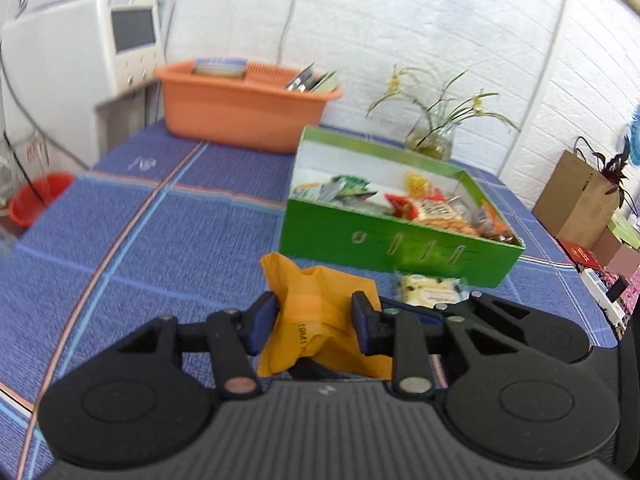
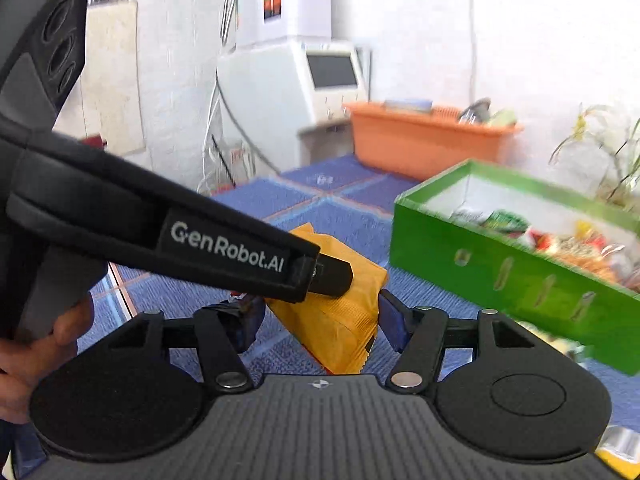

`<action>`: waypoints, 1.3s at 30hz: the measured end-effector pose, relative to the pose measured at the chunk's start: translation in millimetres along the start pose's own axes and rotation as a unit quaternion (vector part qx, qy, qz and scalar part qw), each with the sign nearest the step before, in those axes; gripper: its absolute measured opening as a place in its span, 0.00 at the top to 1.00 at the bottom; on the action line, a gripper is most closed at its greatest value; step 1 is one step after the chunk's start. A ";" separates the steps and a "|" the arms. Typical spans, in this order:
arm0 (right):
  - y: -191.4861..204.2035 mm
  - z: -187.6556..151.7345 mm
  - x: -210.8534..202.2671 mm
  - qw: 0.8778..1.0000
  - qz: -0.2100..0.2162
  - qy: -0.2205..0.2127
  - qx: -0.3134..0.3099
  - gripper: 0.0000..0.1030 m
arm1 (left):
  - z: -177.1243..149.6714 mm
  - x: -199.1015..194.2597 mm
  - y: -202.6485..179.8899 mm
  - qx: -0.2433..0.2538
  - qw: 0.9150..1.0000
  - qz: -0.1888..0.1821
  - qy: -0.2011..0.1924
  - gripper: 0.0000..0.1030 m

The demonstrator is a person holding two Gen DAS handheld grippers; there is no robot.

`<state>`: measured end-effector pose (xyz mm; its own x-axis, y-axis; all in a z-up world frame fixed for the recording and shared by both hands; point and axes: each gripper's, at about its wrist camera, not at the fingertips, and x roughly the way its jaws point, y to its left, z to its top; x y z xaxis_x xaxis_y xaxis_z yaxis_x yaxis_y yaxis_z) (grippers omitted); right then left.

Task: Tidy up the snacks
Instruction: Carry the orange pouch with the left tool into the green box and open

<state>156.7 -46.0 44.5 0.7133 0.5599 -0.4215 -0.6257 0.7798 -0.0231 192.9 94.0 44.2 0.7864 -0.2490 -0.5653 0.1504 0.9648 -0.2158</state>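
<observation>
Left wrist view shows the left gripper (image 1: 314,320) level above the blue checked tablecloth (image 1: 152,232), its blue pads (image 1: 262,320) pressed against both sides of an orange snack packet (image 1: 320,316), which it holds clear of the cloth. The packet is crumpled, matte orange-yellow with a darker band and some printed digits, one corner standing up ahead of the fingertips. Right wrist view shows the right gripper (image 2: 322,320) meeting the same packet (image 2: 340,320) from the other side, jaws spread to either side of it with a visible gap at each pad; the left gripper's black finger (image 2: 332,274) lies across the packet's upper edge. A bare hand (image 2: 36,344) grips the left tool's handle at the left edge. Ahead and to the right of the left gripper stands an open green box (image 1: 400,240) holding assorted snack packs. A pale wrapped snack (image 1: 428,290) lies on the cloth just before the box. Farther ahead sits an orange tub (image 1: 240,112).
</observation>
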 end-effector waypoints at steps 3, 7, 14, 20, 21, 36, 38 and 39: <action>-6.7 7.3 -12.6 1.000 -0.010 -0.021 -0.006 0.02 | 5.7 -10.4 -17.1 0.015 1.000 -0.001 -0.017 0.71; -21.0 18.7 -27.6 0.999 -0.020 -0.043 -0.008 0.02 | 18.1 -21.1 -43.6 0.043 0.998 -0.003 -0.035 0.71; -58.2 39.8 -51.0 0.996 -0.036 -0.077 -0.007 0.02 | 46.3 -20.7 -90.3 0.095 0.994 -0.011 -0.057 0.70; -91.3 60.5 -52.4 0.992 -0.084 -0.084 -0.034 0.02 | 88.5 4.7 -123.6 0.136 0.989 -0.030 -0.053 0.67; -98.6 64.8 -49.9 0.992 -0.091 -0.085 -0.036 0.02 | 95.1 9.4 -128.9 0.144 0.988 -0.030 -0.055 0.67; -180.8 43.9 42.5 0.990 -0.116 0.037 0.068 0.00 | 99.0 142.7 -100.8 0.116 0.993 0.003 -0.009 0.40; -180.8 36.9 38.2 0.990 -0.121 0.047 0.060 0.00 | 96.8 139.8 -90.3 0.107 0.994 0.011 -0.015 0.39; -181.0 34.0 31.9 0.990 -0.122 0.041 0.052 0.00 | 95.0 135.4 -85.6 0.104 0.994 0.017 -0.020 0.38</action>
<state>303.5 -159.7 65.9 0.8081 0.3303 -0.4877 -0.3996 0.9157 -0.0419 343.4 -14.2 61.8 0.8152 -0.2170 -0.5369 0.2408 0.9702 -0.0265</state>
